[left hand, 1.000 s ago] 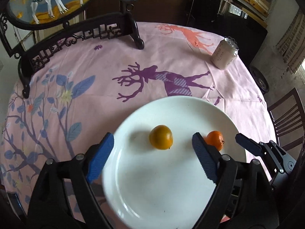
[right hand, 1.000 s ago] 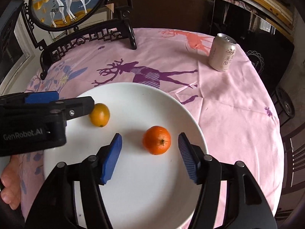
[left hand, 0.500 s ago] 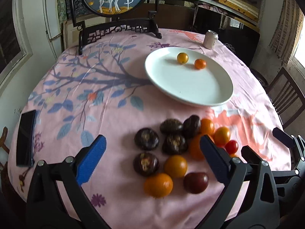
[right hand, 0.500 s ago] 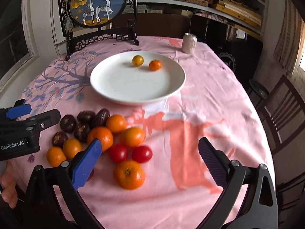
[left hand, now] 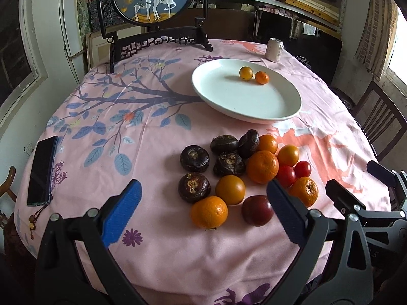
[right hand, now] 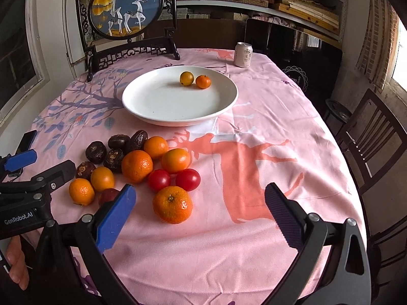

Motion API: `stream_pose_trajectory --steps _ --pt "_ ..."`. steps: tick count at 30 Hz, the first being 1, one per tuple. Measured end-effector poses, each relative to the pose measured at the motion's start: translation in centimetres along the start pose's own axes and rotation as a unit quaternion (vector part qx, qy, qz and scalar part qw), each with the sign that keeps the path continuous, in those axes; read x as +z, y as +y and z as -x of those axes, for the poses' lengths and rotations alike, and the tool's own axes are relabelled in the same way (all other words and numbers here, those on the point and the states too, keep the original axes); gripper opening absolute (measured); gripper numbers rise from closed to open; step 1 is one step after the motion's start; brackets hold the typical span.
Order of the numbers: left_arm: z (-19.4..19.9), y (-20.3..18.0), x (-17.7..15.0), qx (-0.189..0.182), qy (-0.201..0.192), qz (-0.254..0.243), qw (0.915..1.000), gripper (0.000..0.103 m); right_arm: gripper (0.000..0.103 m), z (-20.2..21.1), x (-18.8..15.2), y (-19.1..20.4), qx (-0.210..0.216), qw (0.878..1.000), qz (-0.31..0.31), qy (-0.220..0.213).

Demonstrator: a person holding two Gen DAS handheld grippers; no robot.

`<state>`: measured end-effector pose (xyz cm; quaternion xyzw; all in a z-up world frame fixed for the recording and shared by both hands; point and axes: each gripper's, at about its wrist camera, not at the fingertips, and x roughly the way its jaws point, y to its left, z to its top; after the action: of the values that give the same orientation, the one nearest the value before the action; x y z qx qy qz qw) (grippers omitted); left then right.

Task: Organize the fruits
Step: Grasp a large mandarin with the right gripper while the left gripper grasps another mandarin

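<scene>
A white plate [left hand: 254,106] [right hand: 162,101] sits mid-table with a yellow-orange fruit [left hand: 246,73] [right hand: 186,78] and a small orange [left hand: 262,77] [right hand: 203,81] on it. Nearer me lies a pile of fruit: oranges [left hand: 262,166] [right hand: 172,204], red tomatoes [right hand: 187,179], dark brown fruits [left hand: 194,158] [right hand: 96,152]. My left gripper [left hand: 203,213] is open and empty just in front of the pile. My right gripper [right hand: 198,208] is open and empty, with the nearest orange between its fingers' line.
A drink can [left hand: 274,49] [right hand: 243,55] stands at the far right. A framed deer screen on a dark stand [left hand: 155,7] [right hand: 127,12] is at the back. A black phone [left hand: 42,170] lies at the left edge. A wooden chair [right hand: 368,139] is right.
Both grippers have pulled back from the plate to the near side of the table, leaving the two fruits on it. The fruit pile has come into view. Jaws stay open.
</scene>
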<state>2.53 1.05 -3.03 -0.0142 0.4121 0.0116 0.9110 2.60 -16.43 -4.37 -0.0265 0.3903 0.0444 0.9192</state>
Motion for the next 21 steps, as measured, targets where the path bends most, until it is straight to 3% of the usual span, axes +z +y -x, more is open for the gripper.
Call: stream_pose_trajectory --steps 11,17,21 --pt "-0.8 0.1 -0.4 -0.001 0.013 -0.003 0.9999 0.1 0.101 -0.2 -0.9 -0.1 0.0 1.0 0.005 0.009" --pt "-1.6 1.4 -1.2 0.012 0.024 0.003 0.9996 0.1 0.101 -2.4 -2.4 -0.5 0.036 0.999 -0.008 0.033" --pt "-2.2 2.3 -1.9 0.018 0.04 0.011 0.999 0.1 0.076 -3.6 -2.3 -0.5 0.072 0.996 -0.015 0.042"
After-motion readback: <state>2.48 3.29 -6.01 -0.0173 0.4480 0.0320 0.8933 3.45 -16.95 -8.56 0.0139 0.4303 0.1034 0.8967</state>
